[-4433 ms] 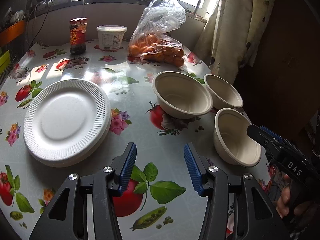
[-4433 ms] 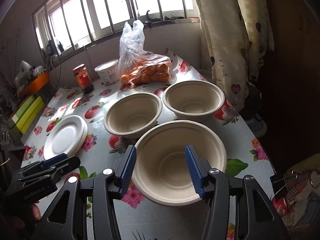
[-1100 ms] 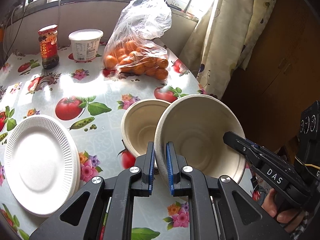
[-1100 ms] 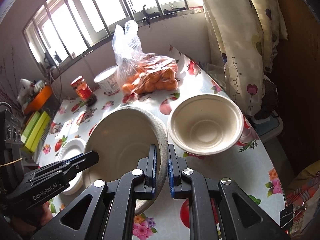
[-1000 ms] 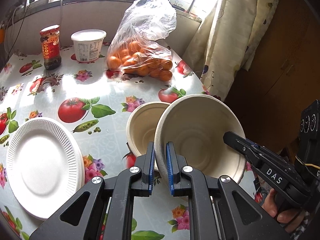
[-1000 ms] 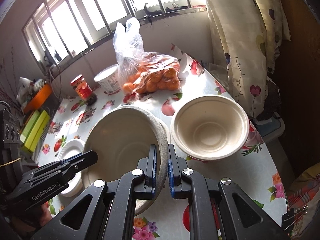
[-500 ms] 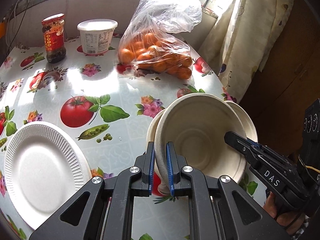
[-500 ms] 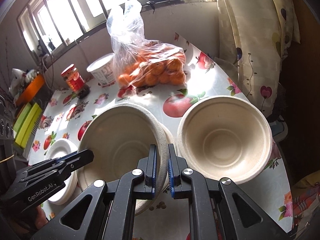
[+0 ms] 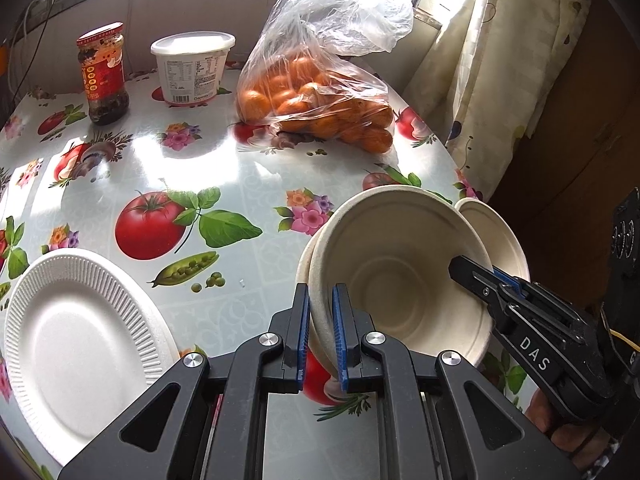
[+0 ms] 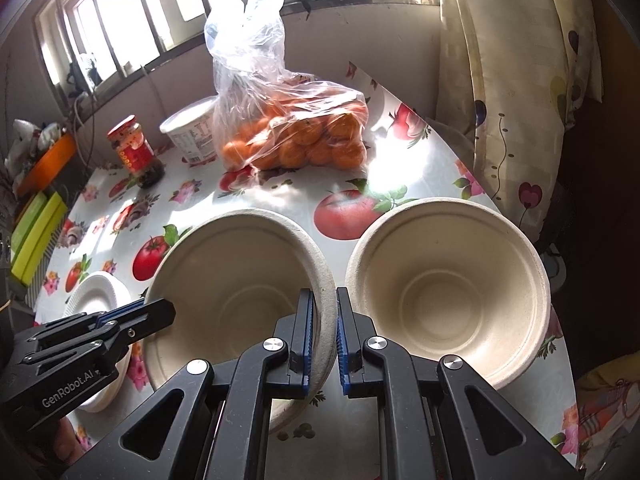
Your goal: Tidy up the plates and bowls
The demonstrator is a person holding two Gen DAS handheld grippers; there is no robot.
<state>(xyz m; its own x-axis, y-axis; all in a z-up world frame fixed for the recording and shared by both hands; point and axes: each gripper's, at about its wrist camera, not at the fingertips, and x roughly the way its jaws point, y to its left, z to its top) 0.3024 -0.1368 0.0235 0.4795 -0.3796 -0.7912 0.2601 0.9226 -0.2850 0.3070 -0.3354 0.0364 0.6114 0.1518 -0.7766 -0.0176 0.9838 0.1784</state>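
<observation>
Both grippers hold one beige paper bowl (image 9: 392, 280) by opposite sides of its rim. My left gripper (image 9: 320, 332) is shut on the near rim in the left wrist view. My right gripper (image 10: 322, 332) is shut on the bowl's (image 10: 232, 280) right rim, and it shows in the left wrist view as a black tip (image 9: 480, 276). The held bowl is tilted over a second bowl (image 9: 303, 256), whose rim peeks out beneath; I cannot tell whether they touch. A third bowl (image 10: 444, 288) stands just to the right. A stack of white plates (image 9: 76, 344) lies at the left.
At the back of the fruit-print table stand a plastic bag of oranges (image 9: 316, 96), a white tub (image 9: 192, 66) and a red-labelled jar (image 9: 102, 76). The table's edge (image 10: 560, 320) and a curtain (image 10: 520, 80) lie to the right. Green boxes (image 10: 36, 232) sit far left.
Both grippers, open at first, are now shut on one bowl. In the last second the bowl has gone forward and down over the second bowl, which it now covers almost wholly.
</observation>
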